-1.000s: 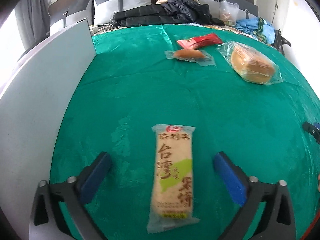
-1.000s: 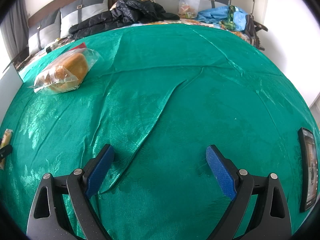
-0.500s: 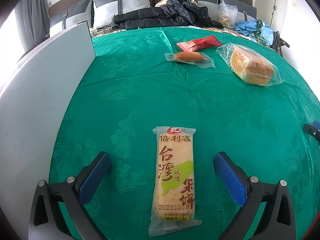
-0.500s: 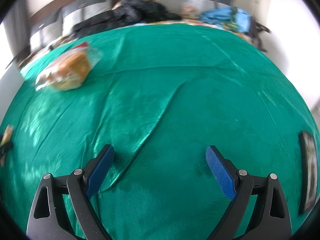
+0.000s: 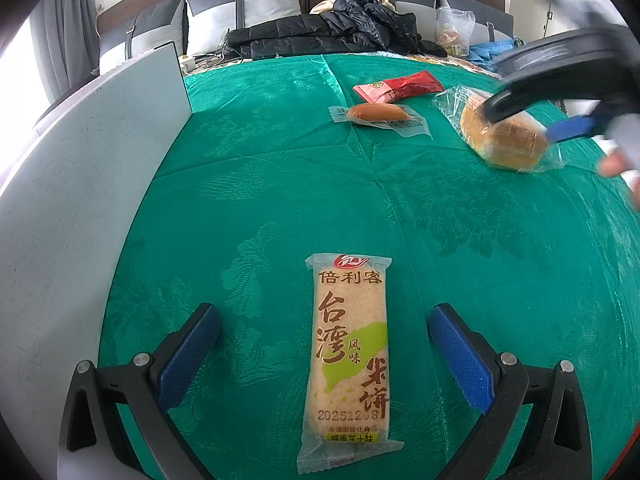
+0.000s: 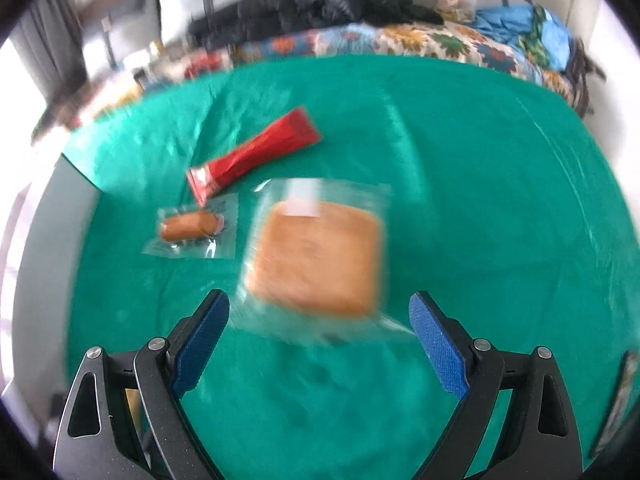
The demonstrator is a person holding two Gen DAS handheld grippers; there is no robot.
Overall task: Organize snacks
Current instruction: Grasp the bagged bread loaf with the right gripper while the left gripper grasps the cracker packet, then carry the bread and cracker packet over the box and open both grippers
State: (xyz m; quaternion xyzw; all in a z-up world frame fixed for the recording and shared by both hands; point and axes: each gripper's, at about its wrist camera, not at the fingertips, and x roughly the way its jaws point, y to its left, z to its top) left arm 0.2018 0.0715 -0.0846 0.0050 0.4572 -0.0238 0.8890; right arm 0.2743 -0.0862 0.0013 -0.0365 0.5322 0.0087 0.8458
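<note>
My left gripper (image 5: 324,356) is spread wide, its blue fingers (image 5: 188,354) on either side of the rice cracker packet (image 5: 347,364) with clear gaps on both sides, gripping nothing. The packet lies flat on the green cloth (image 5: 260,184) of the tabletop, lengthwise between the fingers, its clear wrapper printed with brown characters, a light green patch and a date line near the end closest to me.

My right gripper (image 6: 320,340) is also wide open and holds nothing. Its fingers (image 6: 438,350) frame the bagged bread (image 6: 316,260), a square golden-brown loaf in a clear plastic bag, lying just ahead of the tips; the picture is blurred, so I cannot tell whether either pad touches the bag. From the left wrist view that same gripper shows at the far right, over the bread (image 5: 504,140), with one black finger overlapping the loaf's upper end.

To the left of the bread lies a small sausage (image 6: 190,228) sealed in a clear pouch, and beyond it a red wrapped snack (image 6: 256,156), one end of which touches or overlaps the pouch's edge. A pale grey board (image 5: 80,200) stands along the left edge of the cloth. Behind the tabletop a black jacket (image 5: 328,30) is heaped against grey cushions.
</note>
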